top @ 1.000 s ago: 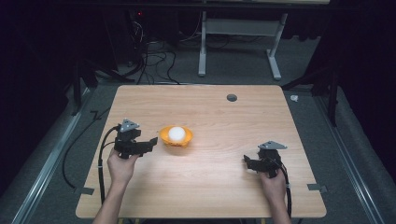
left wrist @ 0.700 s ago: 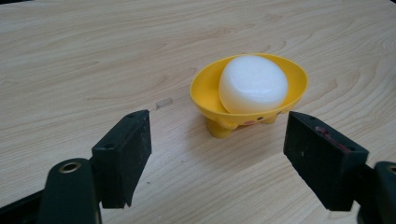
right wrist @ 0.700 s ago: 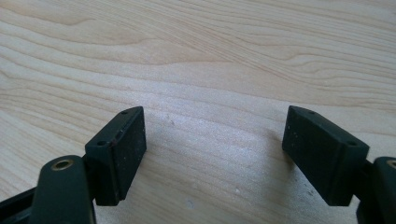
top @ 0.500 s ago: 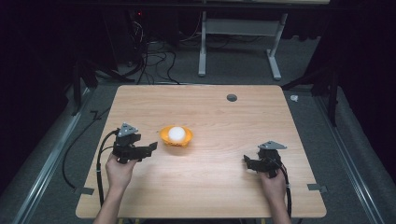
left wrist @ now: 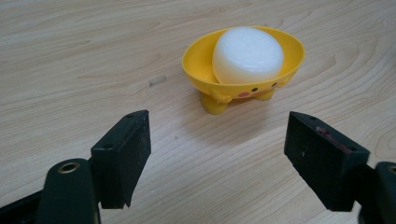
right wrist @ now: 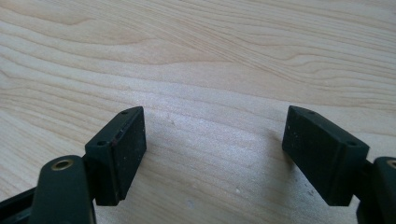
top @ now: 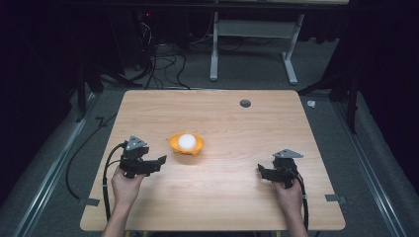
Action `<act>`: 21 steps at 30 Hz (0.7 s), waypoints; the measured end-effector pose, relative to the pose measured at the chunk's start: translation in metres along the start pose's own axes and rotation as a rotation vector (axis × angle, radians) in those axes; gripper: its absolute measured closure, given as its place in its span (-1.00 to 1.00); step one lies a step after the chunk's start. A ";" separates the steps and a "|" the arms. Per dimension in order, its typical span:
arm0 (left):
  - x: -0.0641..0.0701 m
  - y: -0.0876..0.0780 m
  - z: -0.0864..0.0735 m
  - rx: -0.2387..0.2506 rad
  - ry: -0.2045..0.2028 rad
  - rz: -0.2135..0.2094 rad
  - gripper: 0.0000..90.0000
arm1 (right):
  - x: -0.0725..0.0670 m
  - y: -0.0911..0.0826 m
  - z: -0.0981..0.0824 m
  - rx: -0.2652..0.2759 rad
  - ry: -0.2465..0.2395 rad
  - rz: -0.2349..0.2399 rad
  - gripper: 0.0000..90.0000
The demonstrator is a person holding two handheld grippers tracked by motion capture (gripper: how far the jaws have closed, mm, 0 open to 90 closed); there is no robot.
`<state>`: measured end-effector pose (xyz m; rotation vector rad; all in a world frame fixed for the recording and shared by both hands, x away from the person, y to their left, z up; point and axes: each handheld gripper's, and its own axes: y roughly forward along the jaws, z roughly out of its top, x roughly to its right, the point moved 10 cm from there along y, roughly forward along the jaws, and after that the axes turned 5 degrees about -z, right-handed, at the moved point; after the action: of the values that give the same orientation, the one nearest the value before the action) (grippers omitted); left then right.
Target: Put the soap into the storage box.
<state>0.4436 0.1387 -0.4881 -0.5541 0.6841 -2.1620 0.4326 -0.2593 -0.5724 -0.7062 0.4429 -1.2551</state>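
Bowl, yellow w/ white puck inside, sits left of table centre. Left gripper near it, jaws spread wide, empty; right gripper by right edge, likewise.

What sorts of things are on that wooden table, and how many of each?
Yellow plastic duck-faced bowl on little feet: 1
White round foam-like puck lying in that bowl: 1
Black two-jaw grippers held by a person, left gripper and right gripper, both with jaws apart: 2
Dark round hole near the table's far edge: 1
Total: 5
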 end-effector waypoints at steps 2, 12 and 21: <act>0.000 0.000 -0.001 0.005 -0.006 -0.003 -0.48 | 0.000 0.000 0.000 0.000 0.000 0.000 -0.50; 0.000 0.000 -0.008 0.006 -0.022 0.000 -0.48 | 0.000 0.000 0.000 0.000 0.000 0.000 -0.50; -0.002 0.001 -0.018 -0.002 -0.040 -0.007 -0.48 | 0.000 0.000 0.000 0.000 0.000 0.001 -0.50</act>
<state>0.4349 0.1447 -0.5030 -0.6007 0.6639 -2.1510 0.4325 -0.2593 -0.5724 -0.7065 0.4428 -1.2544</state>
